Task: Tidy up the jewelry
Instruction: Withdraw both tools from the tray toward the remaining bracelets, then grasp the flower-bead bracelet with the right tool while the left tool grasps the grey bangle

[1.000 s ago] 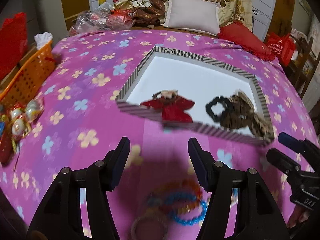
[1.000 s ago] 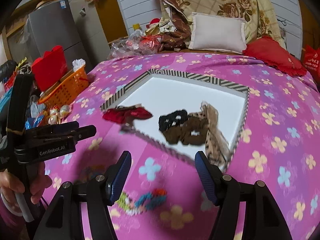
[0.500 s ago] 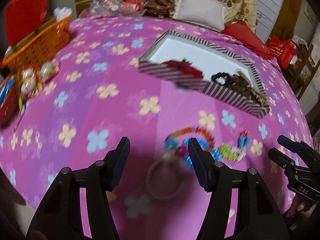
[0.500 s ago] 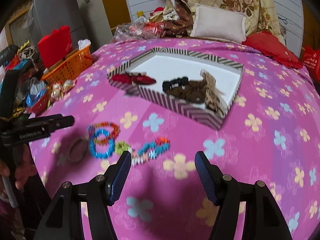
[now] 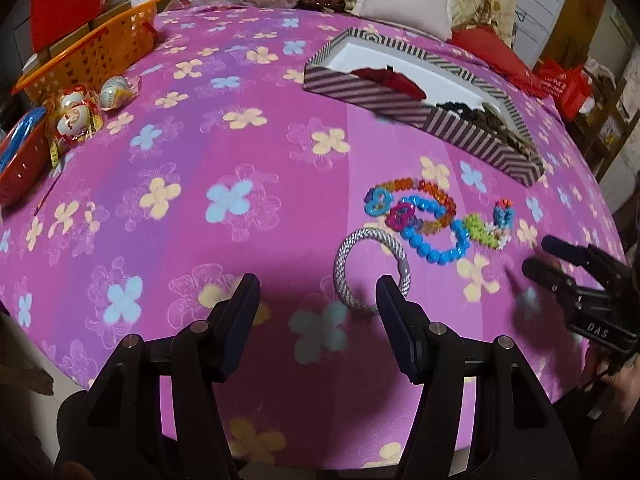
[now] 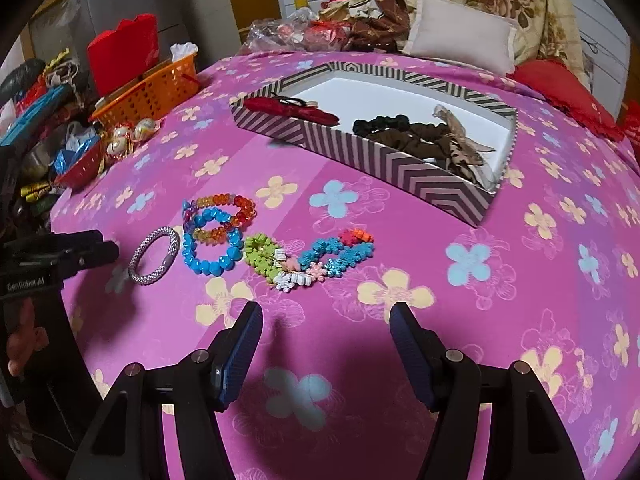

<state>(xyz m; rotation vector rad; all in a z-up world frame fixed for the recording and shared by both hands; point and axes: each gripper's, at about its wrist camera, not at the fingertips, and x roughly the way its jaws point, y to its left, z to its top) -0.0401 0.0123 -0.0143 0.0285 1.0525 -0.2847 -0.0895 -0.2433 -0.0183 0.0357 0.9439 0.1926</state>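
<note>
Nearby, silver bracelet (image 5: 370, 270) just beyond parted left claw (image 5: 318, 300), free cloth (image 5: 180, 240) leftward.

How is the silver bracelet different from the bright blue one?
The silver bracelet is a thin, smooth woven band with a clasp; the blue bracelet is made of chunky round beads. The silver bracelet lies alone on the cloth, while the blue bracelet overlaps the orange beaded one. Both are closed rings lying flat, outside the striped box.
</note>
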